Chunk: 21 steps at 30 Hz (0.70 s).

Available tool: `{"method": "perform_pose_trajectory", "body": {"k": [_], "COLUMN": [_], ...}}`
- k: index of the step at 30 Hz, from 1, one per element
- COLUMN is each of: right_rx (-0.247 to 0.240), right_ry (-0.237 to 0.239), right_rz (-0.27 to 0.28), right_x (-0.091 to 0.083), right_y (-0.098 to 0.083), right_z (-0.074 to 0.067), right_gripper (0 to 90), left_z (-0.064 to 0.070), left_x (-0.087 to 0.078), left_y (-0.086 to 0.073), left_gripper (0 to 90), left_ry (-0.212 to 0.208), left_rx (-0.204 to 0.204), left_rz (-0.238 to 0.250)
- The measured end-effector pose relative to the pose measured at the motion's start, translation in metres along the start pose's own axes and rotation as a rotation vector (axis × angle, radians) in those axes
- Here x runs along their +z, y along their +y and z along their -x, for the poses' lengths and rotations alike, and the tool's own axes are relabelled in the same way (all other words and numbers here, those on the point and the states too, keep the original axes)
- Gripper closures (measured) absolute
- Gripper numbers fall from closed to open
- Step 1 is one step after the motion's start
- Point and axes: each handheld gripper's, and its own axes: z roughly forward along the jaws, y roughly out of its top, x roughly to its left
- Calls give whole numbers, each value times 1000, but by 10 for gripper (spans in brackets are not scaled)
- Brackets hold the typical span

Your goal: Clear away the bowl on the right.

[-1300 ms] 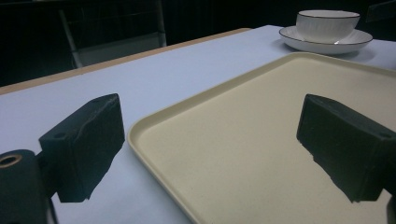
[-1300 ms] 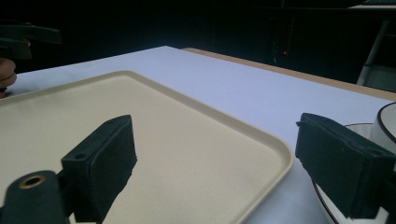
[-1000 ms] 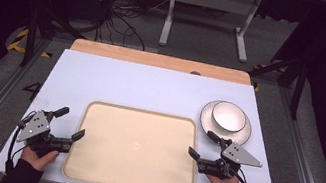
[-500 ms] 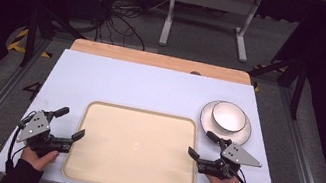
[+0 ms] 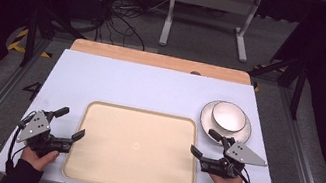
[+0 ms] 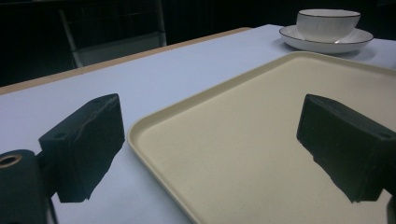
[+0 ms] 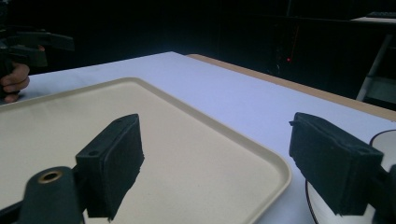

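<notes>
Both grippers released | left gripper (image 5: pixel 70 125), right gripper (image 5: pixel 206 143) level, flanking tray (image 5: pixel 127 182)

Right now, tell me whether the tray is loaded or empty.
Empty. The beige tray shows a bare surface in the high view; the bowl sits on its saucer outside it, on the table.

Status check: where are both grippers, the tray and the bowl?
Left gripper and right gripper open, flanking empty beige plastic tray. White bowl on white saucer, untouched. Nothing blocking.

Empty beige rectangular tray (image 5: pixel 133 149), rounded corners, raised rim, flat at table's near edge
</notes>
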Motion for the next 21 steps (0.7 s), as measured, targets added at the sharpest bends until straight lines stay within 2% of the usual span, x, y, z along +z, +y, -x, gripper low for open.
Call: {"method": "perform_pose_trajectory", "body": {"k": [8,21], "right_rx": [-50,-53], "right_ry": [14,20], "right_rz": [20,78], "right_x": [-1,0], "right_y": [18,39], "right_z": [-9,-14], "right_gripper": [168,139], "left_z": [0,0], "left_x": [0,0], "left_y": [0,0], "left_gripper": [83,82], "left_ry": [2,2], "left_rx": [-2,-1], "left_rz": [0,-1]}}
